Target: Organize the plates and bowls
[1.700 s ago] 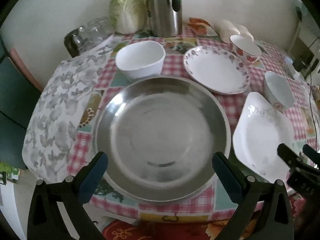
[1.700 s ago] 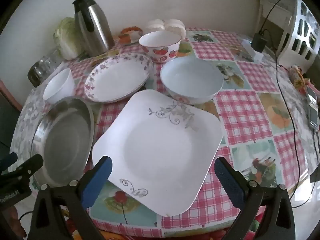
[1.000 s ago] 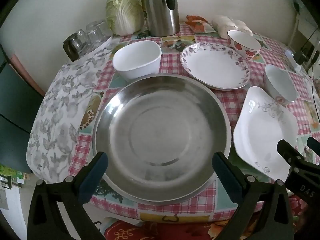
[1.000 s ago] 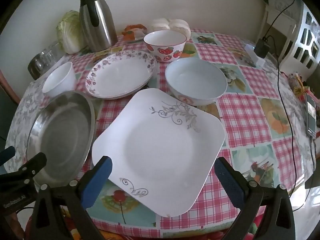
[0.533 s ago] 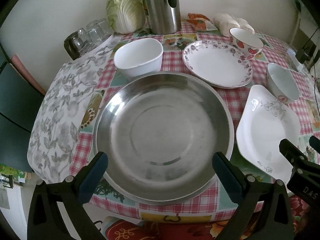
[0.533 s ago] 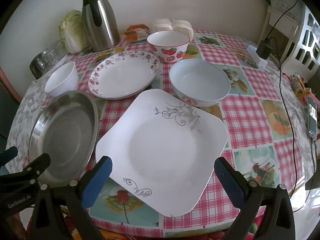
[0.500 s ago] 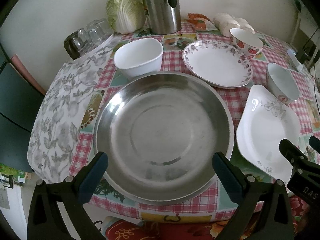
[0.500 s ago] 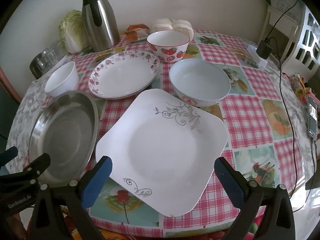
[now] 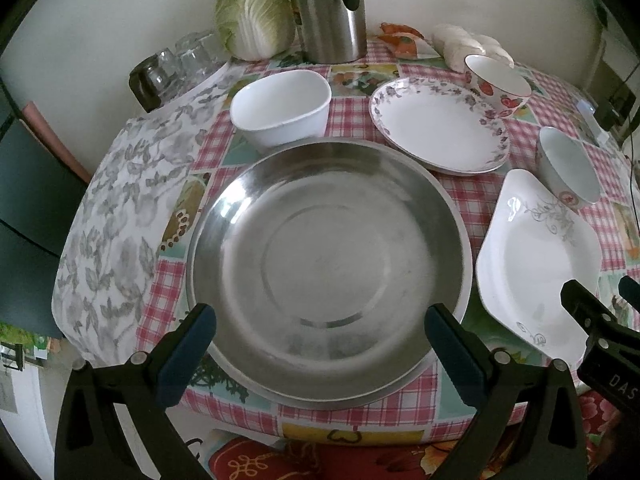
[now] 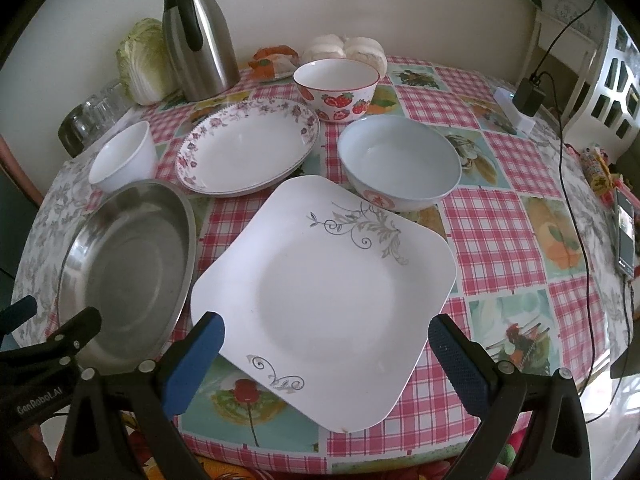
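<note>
Left wrist: left gripper (image 9: 320,332) spread wide, empty, over round steel pan (image 9: 326,268) at table's near edge; slick thin rim could slip. Right wrist: right gripper (image 10: 326,354) agape over glossy square plate (image 10: 324,296), corner overhanging; nudging tips it off
</note>
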### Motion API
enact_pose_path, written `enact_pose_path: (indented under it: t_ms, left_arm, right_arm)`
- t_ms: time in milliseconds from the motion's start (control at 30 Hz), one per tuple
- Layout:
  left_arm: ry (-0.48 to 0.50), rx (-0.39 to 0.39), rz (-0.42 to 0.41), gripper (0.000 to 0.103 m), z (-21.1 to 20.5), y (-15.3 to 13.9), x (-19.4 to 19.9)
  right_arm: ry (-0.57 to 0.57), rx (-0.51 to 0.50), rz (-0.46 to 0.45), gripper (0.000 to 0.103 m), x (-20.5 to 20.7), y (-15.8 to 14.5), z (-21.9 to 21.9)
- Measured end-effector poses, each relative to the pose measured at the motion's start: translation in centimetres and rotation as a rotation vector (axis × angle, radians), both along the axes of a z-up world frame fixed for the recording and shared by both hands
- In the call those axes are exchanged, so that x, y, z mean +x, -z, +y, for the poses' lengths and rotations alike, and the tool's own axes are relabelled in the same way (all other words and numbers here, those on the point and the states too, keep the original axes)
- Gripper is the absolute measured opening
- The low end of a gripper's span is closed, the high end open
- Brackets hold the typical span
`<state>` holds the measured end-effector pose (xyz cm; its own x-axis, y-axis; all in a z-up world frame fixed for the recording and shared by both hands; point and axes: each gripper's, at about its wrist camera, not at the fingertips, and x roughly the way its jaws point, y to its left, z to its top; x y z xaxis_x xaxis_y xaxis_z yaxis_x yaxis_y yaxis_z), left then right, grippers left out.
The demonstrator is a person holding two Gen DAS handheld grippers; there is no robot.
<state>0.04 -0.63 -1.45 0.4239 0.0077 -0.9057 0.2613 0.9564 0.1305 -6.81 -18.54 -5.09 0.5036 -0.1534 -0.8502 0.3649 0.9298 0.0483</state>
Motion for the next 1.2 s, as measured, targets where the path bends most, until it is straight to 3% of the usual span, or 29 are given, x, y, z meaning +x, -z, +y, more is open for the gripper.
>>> enact_pose_path:
  t_ms: [1200]
  left_arm:
    - [-0.057, -0.057, 0.056, 0.103, 1.2, 0.8, 0.7]
  right_arm:
    - [-0.001, 0.004, 0.02, 0.103, 0.2, 0.4, 0.2]
